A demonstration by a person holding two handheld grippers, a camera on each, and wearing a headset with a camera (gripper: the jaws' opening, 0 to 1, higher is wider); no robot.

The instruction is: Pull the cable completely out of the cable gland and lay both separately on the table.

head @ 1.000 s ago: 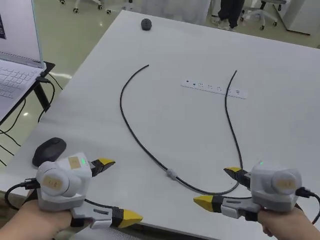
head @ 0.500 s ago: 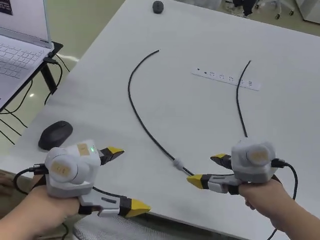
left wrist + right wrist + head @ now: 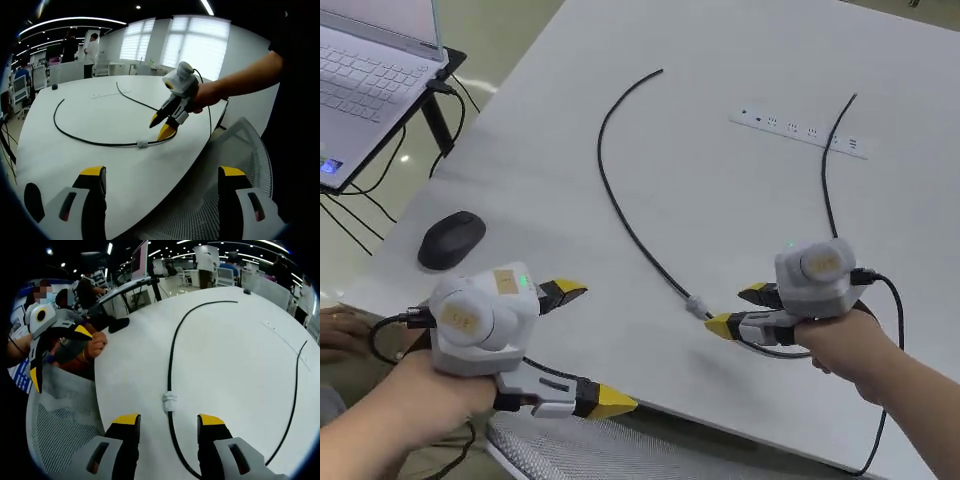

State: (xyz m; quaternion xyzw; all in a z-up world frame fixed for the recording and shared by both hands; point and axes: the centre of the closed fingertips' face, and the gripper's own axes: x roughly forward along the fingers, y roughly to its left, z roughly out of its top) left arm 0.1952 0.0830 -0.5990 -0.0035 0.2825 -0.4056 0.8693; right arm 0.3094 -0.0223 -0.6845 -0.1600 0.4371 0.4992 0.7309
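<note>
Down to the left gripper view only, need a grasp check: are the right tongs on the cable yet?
Observer: Not yet. In the right gripper view the right tongs are open, and the cable runs between the jaws unclamped.
Operator: Where's the gland from the tips?
Observer: The gland sits on the cable just ahead of them, in line with the gap.
Operator: Anything off to my left?
Observer: In the head view an open laptop stands off the left edge of the table.
</note>
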